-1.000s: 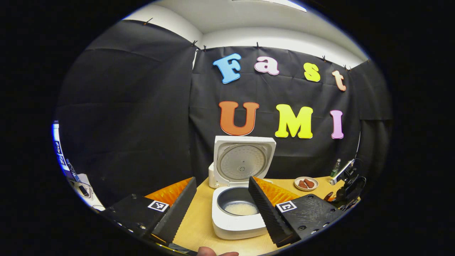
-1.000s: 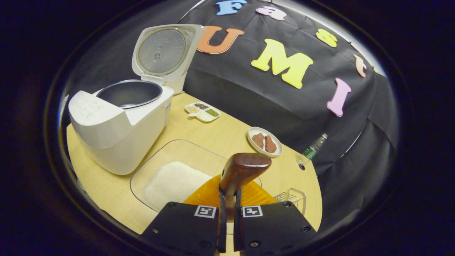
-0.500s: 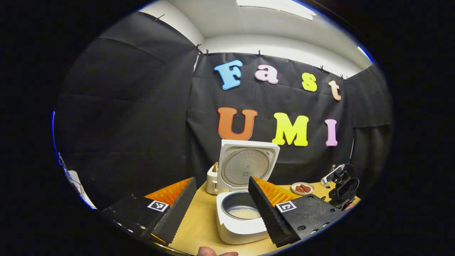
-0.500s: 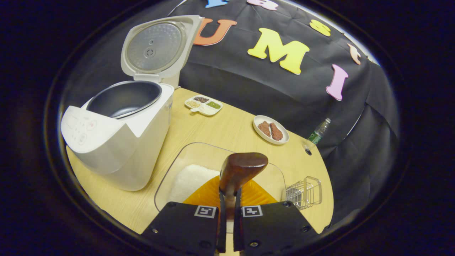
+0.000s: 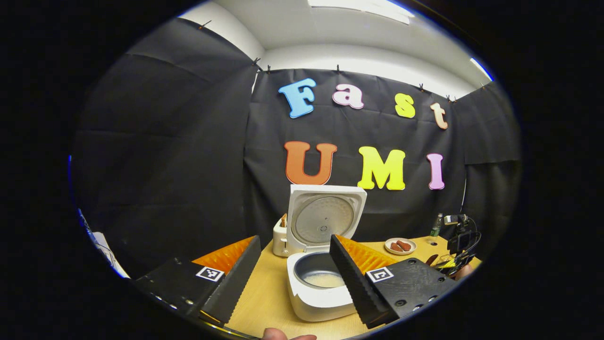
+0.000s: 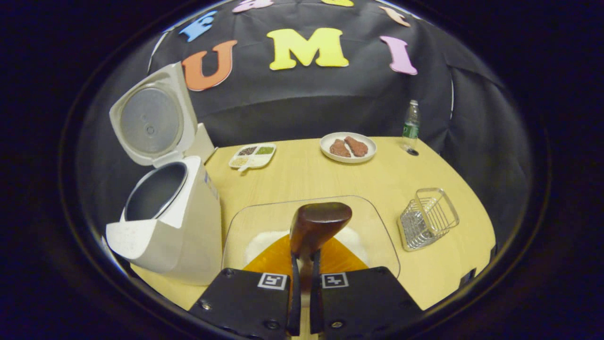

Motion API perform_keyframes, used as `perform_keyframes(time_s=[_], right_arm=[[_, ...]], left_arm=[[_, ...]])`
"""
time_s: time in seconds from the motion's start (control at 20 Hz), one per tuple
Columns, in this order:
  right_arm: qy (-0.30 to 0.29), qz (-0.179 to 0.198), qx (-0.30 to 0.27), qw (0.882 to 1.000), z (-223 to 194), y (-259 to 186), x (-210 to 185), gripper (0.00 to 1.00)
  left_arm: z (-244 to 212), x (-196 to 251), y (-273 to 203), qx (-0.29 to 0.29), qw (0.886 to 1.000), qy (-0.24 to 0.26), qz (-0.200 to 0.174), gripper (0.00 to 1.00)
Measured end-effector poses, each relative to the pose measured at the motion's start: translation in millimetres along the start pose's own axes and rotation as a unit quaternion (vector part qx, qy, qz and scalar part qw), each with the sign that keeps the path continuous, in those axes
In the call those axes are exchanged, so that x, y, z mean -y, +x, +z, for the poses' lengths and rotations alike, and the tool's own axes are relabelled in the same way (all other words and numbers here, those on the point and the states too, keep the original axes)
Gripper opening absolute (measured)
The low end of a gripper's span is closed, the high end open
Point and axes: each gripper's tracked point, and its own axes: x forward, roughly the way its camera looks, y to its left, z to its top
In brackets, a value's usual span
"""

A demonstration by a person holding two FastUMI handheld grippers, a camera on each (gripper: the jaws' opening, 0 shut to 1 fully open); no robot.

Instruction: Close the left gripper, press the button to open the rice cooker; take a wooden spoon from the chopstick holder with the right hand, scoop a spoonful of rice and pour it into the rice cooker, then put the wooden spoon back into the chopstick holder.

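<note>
- The right gripper point(image 6: 302, 283) has its jaws clamped together on the handle of the wooden spoon point(image 6: 317, 225), whose dark bowl stands up just ahead of the fingertips. Gripping low on the handle leaves the bowl free for scooping and tipping.
- The spoon bowl hangs over the clear tray point(image 6: 377, 222) of white rice point(image 6: 257, 241), which lies on the surface point(image 6: 306, 174) directly below it. No grains can be made out in the bowl from this angle.
- The wire chopstick holder point(image 6: 428, 218) stands at the right of the tray, apart from it and near the surface edge. I judge that the spoon is now on its way back there, so the return is a short swing to the right.
- The rice cooker point(image 5: 321, 293) stands with its lid point(image 5: 325, 219) swung fully upright, so the button press is done and the pot mouth is clear from above.
- In the left gripper view a shallow layer of rice shows at the bottom of the inner pot point(image 5: 323, 274), so the pour looks finished.
- The left gripper point(image 5: 295, 269) has its jaws wide apart and holds nothing. It hangs back from the cooker, probably to leave room for the other hand.
- A plate of meat point(image 6: 348, 147), a divided dish of grains point(image 6: 252, 156) and a bottle point(image 6: 410, 125) stand towards the back, out of the working path.
</note>
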Motion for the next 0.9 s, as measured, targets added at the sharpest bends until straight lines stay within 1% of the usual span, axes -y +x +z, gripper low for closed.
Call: perform_keyframes(time_s=[0.1, 0.2, 0.35, 0.55, 0.7, 0.9], right_arm=[[0.058, 0.018, 0.002, 0.998, 0, -1, 6, 0.13], [0.134, 0.038, -0.001, 0.990, -1, -1, 15, 0.13], [0.251, 0.069, -0.011, 0.965, -6, 2, 30, 0.13], [0.362, 0.105, -0.007, 0.926, -5, 0, 42, 0.13], [0.411, 0.125, 0.004, 0.903, 1, -6, 53, 0.13], [0.460, 0.160, 0.031, 0.873, 25, -22, 62, 0.13]], left_arm=[[-7, 6, -2, -0.012, 1.000, -0.002, -0.004, 0.94], [-13, 11, 0, -0.026, 1.000, -0.004, -0.005, 0.94], [-12, 20, 1, -0.037, 0.999, -0.014, -0.006, 0.94], [-11, 33, 0, -0.049, 0.999, -0.011, -0.009, 0.94], [-4, 41, -6, -0.049, 0.999, 0.000, -0.009, 0.94], [4, 45, -15, -0.045, 0.999, -0.001, -0.004, 0.94]])
